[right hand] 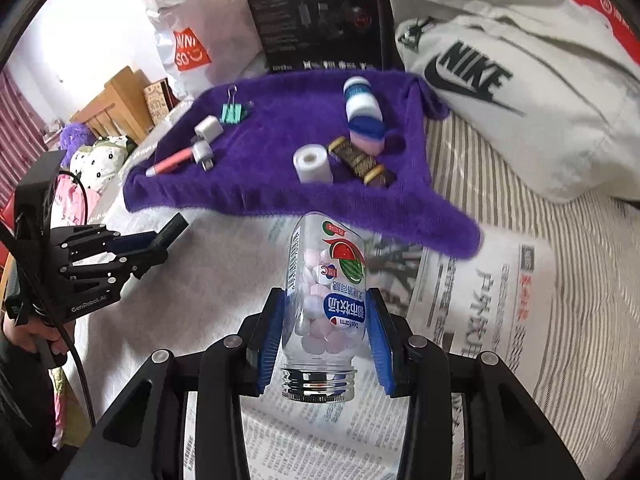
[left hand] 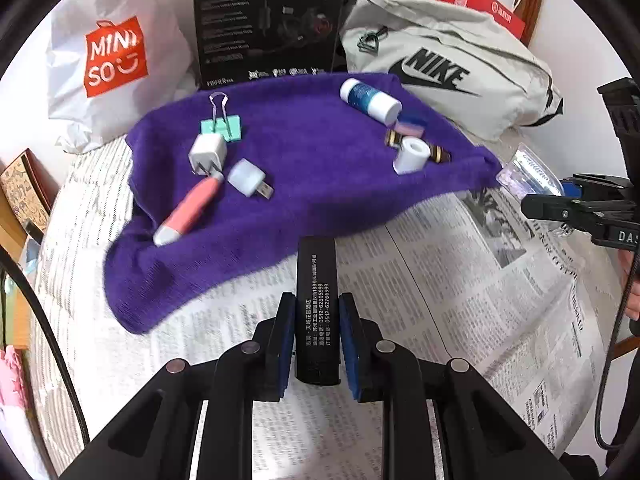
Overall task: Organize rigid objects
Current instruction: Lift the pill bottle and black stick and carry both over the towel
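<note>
My left gripper is shut on a slim black box with white print, held above the newspaper near the front edge of the purple cloth. My right gripper is shut on a clear candy bottle with a silver cap, held before the cloth. On the cloth lie a mint binder clip, a white charger, a USB plug, a pink pen, a blue-white bottle, a white roll and a brown tube.
A Miniso bag, a black carton and a grey Nike bag stand behind the cloth. Newspaper covers the striped bedding. The other gripper shows at the right edge of the left view and at the left in the right view.
</note>
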`<state>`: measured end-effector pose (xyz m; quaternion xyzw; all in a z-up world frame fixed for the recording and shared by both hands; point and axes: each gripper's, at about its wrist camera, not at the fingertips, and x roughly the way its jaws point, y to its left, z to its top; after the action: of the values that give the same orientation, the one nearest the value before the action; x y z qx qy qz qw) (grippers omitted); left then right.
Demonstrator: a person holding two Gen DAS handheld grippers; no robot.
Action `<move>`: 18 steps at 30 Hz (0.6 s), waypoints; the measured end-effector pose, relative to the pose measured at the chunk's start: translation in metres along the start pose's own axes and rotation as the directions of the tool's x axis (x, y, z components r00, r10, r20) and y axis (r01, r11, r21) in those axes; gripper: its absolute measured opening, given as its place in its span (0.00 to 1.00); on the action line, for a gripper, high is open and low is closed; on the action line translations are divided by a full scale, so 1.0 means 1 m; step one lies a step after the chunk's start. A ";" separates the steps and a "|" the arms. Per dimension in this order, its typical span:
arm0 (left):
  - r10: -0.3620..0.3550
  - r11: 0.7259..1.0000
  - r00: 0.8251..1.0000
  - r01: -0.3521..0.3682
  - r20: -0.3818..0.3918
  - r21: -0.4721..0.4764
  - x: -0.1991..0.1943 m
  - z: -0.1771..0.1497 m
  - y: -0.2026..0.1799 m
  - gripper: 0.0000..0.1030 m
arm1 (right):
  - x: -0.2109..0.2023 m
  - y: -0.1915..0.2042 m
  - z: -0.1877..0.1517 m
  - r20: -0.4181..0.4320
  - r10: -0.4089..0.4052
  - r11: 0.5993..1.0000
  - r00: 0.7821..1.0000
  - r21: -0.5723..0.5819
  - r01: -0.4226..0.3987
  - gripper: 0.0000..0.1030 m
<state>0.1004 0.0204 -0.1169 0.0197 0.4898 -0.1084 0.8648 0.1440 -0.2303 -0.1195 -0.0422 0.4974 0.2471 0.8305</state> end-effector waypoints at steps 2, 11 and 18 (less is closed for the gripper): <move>0.002 1.000 1.000 -0.002 0.013 -0.006 -0.005 0.005 0.005 0.20 | -0.002 0.001 0.007 0.008 -0.001 1.000 1.000 -0.008 0.001 0.39; -0.004 1.000 0.999 0.004 0.048 -0.011 -0.013 0.038 0.024 0.20 | 0.001 0.006 0.043 0.033 0.013 0.999 0.999 -0.033 -0.012 0.39; -0.005 0.999 0.999 0.007 0.052 -0.031 -0.004 0.055 0.045 0.20 | 0.013 0.013 0.082 0.048 0.022 0.998 0.999 -0.061 -0.019 0.39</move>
<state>0.1538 0.0570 -0.0881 0.0018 0.4690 -0.1036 0.8771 0.2097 -0.1884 -0.0868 -0.0564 0.4698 0.2714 0.8381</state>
